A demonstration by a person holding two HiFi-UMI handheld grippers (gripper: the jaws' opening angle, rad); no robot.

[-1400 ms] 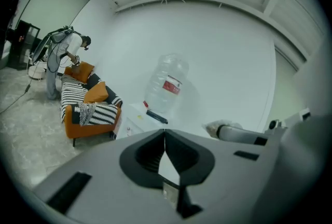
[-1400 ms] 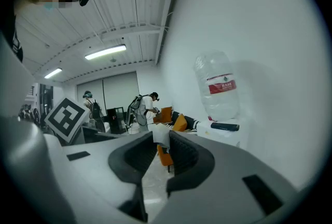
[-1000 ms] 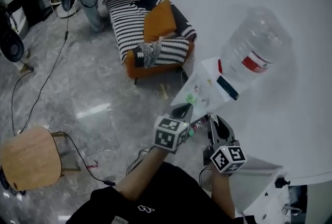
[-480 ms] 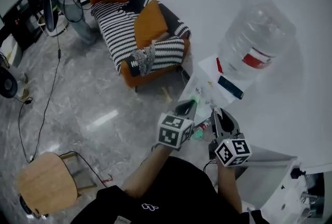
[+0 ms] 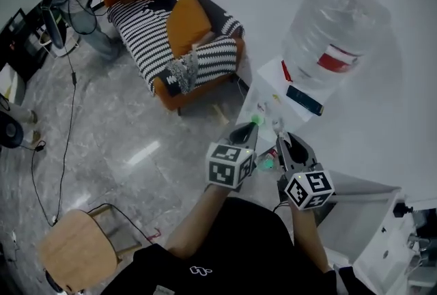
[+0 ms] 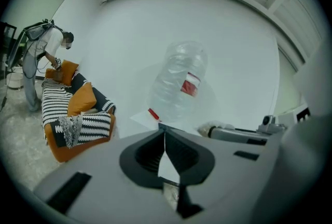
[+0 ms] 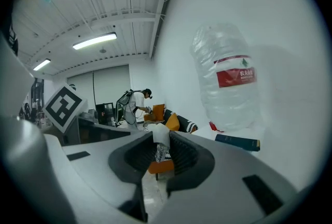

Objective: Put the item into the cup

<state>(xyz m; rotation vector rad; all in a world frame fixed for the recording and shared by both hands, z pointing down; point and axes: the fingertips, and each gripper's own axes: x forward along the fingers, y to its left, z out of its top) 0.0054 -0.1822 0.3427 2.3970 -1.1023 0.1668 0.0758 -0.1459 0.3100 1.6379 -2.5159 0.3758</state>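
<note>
White and only partly seen, the item (image 7: 159,135) is gripped between the tips of the right gripper (image 5: 283,140), while the left gripper (image 5: 246,130) is clenched on nothing, its tips touching. Both are held at the near edge of the table (image 5: 268,97). No cup can be identified with certainty. A small green object (image 5: 258,119) lies just ahead of the left gripper, to the left of the item.

A small white item (image 7: 159,134) (shape hard to tell) sits pinched in the right gripper (image 7: 160,139).
</note>
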